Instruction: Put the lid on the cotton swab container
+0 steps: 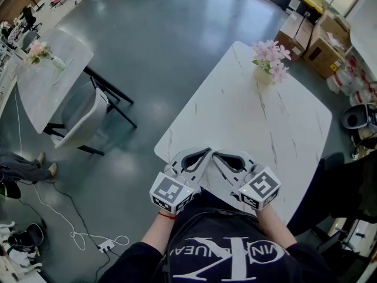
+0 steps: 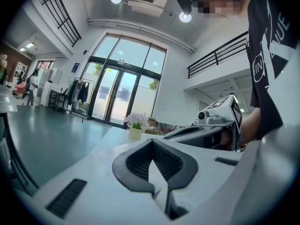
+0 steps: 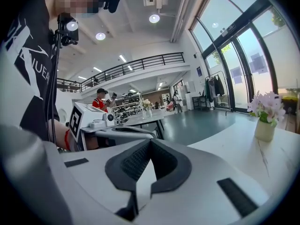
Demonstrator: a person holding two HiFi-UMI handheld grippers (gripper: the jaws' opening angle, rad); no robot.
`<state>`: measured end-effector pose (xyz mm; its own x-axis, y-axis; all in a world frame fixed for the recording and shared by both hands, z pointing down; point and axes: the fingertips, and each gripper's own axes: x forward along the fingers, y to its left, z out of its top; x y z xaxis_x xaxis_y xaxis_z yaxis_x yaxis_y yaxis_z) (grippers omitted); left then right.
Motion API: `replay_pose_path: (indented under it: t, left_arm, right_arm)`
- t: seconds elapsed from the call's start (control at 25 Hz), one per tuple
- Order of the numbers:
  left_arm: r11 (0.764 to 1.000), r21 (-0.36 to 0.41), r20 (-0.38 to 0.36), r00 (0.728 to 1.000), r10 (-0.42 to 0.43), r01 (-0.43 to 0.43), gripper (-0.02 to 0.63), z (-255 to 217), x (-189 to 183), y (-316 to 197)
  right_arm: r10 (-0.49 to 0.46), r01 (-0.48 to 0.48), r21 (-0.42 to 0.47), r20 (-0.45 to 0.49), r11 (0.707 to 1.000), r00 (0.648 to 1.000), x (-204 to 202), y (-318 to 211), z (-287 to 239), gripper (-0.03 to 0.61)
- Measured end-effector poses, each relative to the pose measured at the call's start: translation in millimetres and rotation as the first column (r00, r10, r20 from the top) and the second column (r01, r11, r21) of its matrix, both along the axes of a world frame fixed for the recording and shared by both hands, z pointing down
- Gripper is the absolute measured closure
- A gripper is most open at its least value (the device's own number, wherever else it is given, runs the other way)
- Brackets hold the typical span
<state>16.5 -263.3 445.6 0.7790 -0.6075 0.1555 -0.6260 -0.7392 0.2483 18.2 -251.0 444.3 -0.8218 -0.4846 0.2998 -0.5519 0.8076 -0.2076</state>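
No cotton swab container or lid shows in any view. My left gripper [image 1: 198,154] and right gripper [image 1: 220,156] lie side by side at the near edge of the white marble table [image 1: 247,119], tips angled toward each other. In the left gripper view the left gripper [image 2: 151,162] has its jaws closed together with nothing between them, and the right gripper [image 2: 208,128] lies just beside it. The right gripper view shows the right gripper [image 3: 149,159] likewise closed and empty, with the left gripper [image 3: 115,131] alongside.
A small vase of pink flowers [image 1: 270,62] stands at the table's far end. To the left are a second table [image 1: 53,69] with flowers and a chair [image 1: 88,115]. Cardboard boxes [image 1: 318,37] sit beyond the table. Cables [image 1: 76,232] lie on the floor.
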Motion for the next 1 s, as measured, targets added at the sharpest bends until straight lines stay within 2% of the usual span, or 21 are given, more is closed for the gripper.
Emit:
replay_pose_path:
  t: [0.4,1.0]
  left_arm:
    - [0.998,0.055,-0.022,1.0,0.016,-0.015,0.609,-27,2,-6]
    - [0.998,0.069,-0.021,1.0,0.01,-0.008,0.609,-41,4,-9]
  right_arm:
    - [0.003,-0.005,0.053,0.027,0.999,1.0,3,-6,-27,0.575]
    - [-0.001,-0.002,0.091,0.032,0.996,0.999,4,-8,-40,0.577]
